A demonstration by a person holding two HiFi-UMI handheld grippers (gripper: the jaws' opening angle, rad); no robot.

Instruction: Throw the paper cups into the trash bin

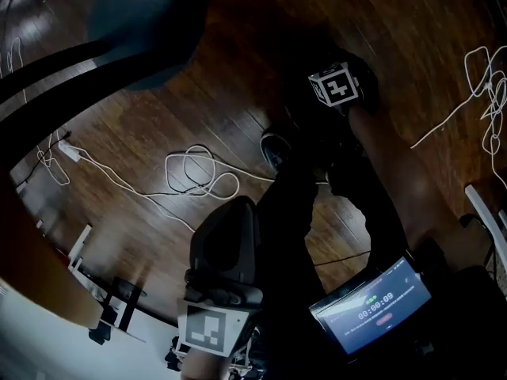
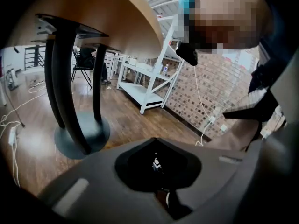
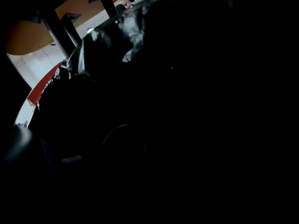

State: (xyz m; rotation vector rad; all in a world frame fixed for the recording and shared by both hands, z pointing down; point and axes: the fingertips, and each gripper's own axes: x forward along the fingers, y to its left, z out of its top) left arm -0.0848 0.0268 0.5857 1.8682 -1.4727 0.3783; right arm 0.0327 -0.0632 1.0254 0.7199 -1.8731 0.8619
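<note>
Low over the floor [image 1: 158, 125]: no paper cups or trash bin visible.
My left gripper [image 2: 156, 166] is closed on nothing; right gripper [image 1: 339, 85] unreadable, too dark. Paper cups are likely light and crushable: I'd pinch rims softly.

Two handheld grippers show: the left gripper [image 1: 226, 244] near, the right gripper [image 1: 321, 113] farther off, each bearing one black-and-white marker cube [image 1: 207, 328] [image 1: 339, 84]. One round wooden table [image 2: 117, 17], one white metal shelf rack [image 2: 149, 73] and one lit timer screen [image 1: 380, 303] are there. White cable lies in three tangles: left [image 1: 49, 163], centre [image 1: 202, 172], right [image 1: 493, 93].
</note>
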